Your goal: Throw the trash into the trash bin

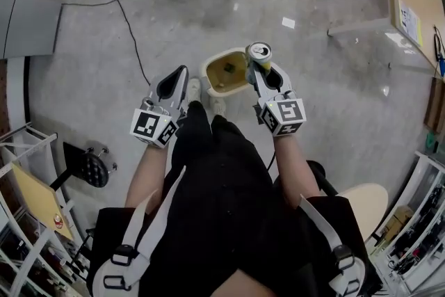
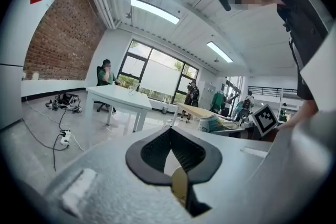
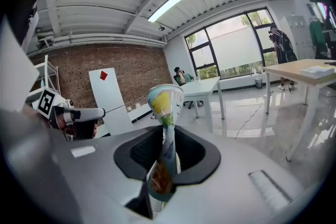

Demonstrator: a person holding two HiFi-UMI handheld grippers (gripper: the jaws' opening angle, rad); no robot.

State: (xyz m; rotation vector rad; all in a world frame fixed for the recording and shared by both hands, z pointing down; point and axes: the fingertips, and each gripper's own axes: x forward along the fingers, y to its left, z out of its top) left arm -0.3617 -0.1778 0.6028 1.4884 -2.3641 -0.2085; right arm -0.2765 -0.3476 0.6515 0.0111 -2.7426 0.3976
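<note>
While standing over a cream trash bin (image 1: 211, 67) on the grey floor (image 1: 327, 101), holds a crushed drink can (image 1: 259, 52) in the right gripper (image 1: 259, 70), jaws clamped on its flattened waist, round top poking out past the tips. Has the can over the bin's right rim in the head view, not inside it. Carries the left gripper (image 1: 182, 73) just left of the bin, jaws shut tip to tip, nothing between them.

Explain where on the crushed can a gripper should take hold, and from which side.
Grip the can at its squashed-flat middle, jaws closing on the two flat faces, as the right gripper does. That waist is thin; the round top rim is wide and would likely slip.
</note>
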